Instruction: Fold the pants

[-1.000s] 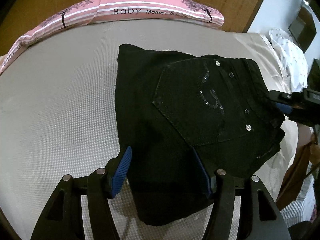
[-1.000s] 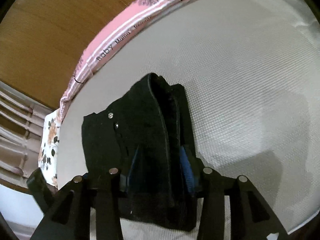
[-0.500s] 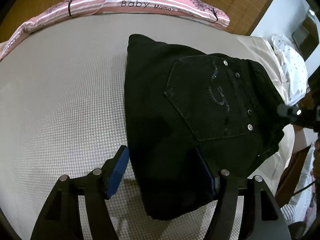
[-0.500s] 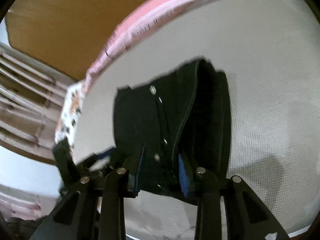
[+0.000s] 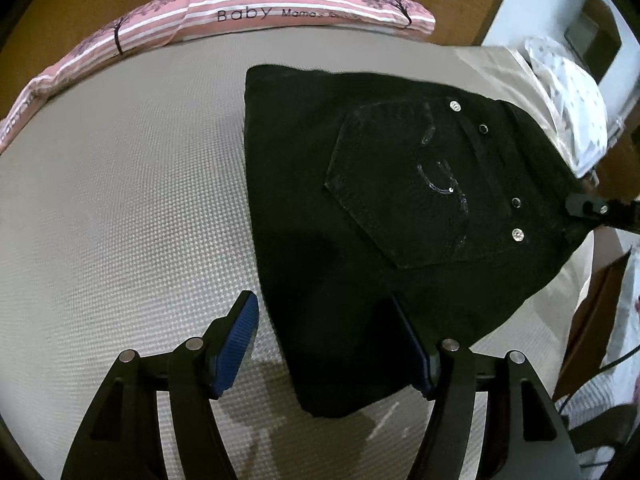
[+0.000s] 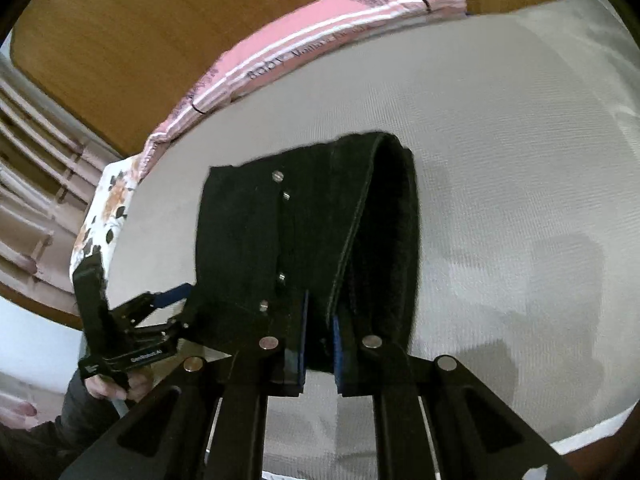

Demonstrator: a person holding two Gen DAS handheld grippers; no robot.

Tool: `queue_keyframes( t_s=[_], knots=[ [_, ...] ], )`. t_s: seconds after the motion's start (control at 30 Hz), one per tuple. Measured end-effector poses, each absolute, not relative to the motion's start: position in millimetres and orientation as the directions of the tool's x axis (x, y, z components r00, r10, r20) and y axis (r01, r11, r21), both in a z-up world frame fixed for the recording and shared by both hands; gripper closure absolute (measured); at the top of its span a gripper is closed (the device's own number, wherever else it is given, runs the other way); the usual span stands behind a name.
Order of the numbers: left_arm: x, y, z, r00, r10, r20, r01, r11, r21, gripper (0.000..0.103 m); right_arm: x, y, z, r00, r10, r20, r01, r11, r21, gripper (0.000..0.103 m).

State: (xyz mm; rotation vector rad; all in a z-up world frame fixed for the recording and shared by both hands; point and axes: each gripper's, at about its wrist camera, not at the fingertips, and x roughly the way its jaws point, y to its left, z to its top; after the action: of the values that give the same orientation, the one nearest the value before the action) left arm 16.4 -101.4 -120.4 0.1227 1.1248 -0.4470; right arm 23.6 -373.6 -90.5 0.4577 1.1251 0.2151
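Black pants (image 5: 360, 200), right tool (image 6: 318, 344) closing on edge, left tool (image 5: 328, 344) open, bare mattress (image 5: 120, 200) leftward.

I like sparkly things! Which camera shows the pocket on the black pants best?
The left wrist view: the back pocket lies flat and faces the camera, its shiny stitching showing. The right wrist view catches the pants edge-on, showing rivets and the fold, not the pocket's face.

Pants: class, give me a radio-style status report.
Left gripper open, straddling the folded black pants. Right gripper closing on their waistband edge. Nothing in the way.
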Motion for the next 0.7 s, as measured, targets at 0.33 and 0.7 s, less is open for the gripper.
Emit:
queue_keyframes(
  t_s=[0.33,0.7],
  knots=[
    [21.3,-99.3,-123.0,0.343,-0.281,-0.896,0.402,0.906,-0.130,0.033,27.7,-384.5,-126.7,0.411,0.417,-0.811,0.142,0.850,0.508,0.095],
    [53.5,-72.4,-59.3,0.501,-0.385,-0.775,0.389,0.900,-0.196,0.033,25.7,-386.6,-84.5,0.520,0.304,-0.798,0.166,0.881,0.444,0.065]
  ],
)
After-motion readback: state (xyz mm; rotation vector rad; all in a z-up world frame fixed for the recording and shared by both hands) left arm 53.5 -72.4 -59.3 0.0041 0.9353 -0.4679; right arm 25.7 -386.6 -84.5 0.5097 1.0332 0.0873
